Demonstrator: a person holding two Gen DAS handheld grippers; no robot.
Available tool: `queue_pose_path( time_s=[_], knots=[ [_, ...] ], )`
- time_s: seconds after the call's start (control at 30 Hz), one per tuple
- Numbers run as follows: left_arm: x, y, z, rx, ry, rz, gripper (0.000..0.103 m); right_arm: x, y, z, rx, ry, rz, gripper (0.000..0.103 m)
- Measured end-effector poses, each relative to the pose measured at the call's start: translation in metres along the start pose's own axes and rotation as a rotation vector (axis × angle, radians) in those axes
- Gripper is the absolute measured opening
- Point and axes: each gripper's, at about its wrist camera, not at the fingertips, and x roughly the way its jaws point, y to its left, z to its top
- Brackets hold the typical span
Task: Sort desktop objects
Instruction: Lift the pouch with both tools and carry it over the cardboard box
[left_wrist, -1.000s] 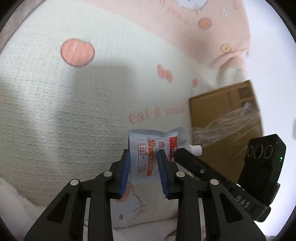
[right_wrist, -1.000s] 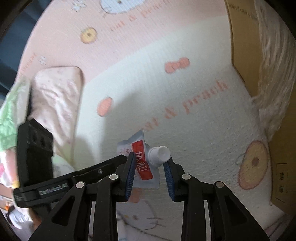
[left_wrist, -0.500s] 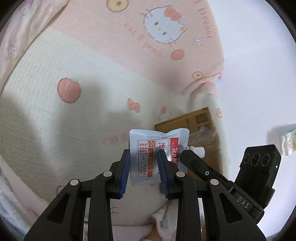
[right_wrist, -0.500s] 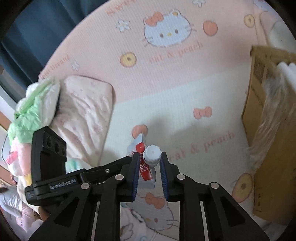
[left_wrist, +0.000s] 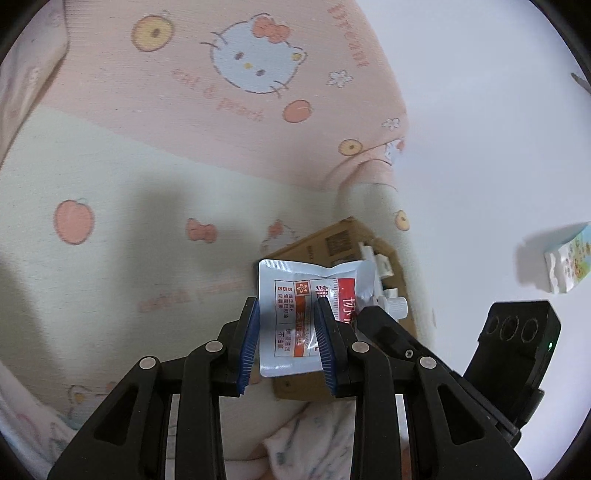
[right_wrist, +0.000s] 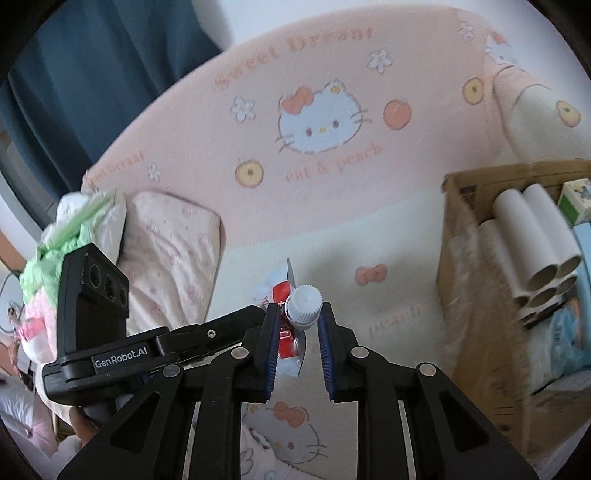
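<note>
Spouted pouch held in the air between both my grippers, above the bed.

My left gripper (left_wrist: 288, 332) pinches the body of the spouted pouch (left_wrist: 303, 317) and my right gripper (right_wrist: 297, 332) is pressed together on its white screw cap (right_wrist: 303, 307), so the pouch hangs clear of the Hello Kitty bedspread (right_wrist: 314, 177). I judge this as either unscrewing the cap or carrying the pouch for sorting; if it is to be put away, the next move calls for one gripper to let go and the other to swing it to the cardboard box (right_wrist: 476, 295) at the bedspread's right edge, where paper tubes (right_wrist: 535, 243) already lie. The box's far side is cut off, the pouch's print is too small to read, and I cannot tell how tight the cap sits.
</note>
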Motion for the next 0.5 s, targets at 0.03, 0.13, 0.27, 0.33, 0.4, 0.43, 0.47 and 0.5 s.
queue_pose_path(
  time_s=[0.03, 0.13, 0.27, 0.33, 0.4, 0.43, 0.47, 0.5],
  knots=[
    [0.003, -0.008, 0.002, 0.004, -0.004, -0.004, 0.033, -0.004, -0.002, 0.002, 0.002, -0.006, 0.002, 0.018],
    [0.012, -0.029, 0.006, 0.026, 0.0, -0.002, 0.033, -0.017, -0.01, 0.01, 0.011, -0.022, 0.005, 0.018],
    [0.028, -0.058, 0.009, 0.056, 0.027, -0.008, 0.033, -0.042, -0.026, 0.017, 0.039, -0.077, -0.006, 0.018],
    [0.037, -0.072, 0.007, 0.074, 0.049, -0.017, 0.033, -0.054, -0.038, 0.019, 0.071, -0.096, 0.004, 0.018],
    [0.044, -0.085, 0.005, 0.093, 0.066, -0.024, 0.033, -0.068, -0.054, 0.021, 0.115, -0.119, 0.026, 0.018],
    [0.049, -0.094, 0.004, 0.11, 0.077, -0.025, 0.033, -0.074, -0.061, 0.022, 0.13, -0.127, 0.035, 0.018],
    [0.053, -0.101, 0.002, 0.122, 0.087, -0.025, 0.033, -0.08, -0.068, 0.023, 0.141, -0.134, 0.041, 0.018],
    [0.057, -0.107, 0.0, 0.132, 0.096, -0.023, 0.033, -0.086, -0.074, 0.024, 0.146, -0.141, 0.038, 0.018]
  ],
)
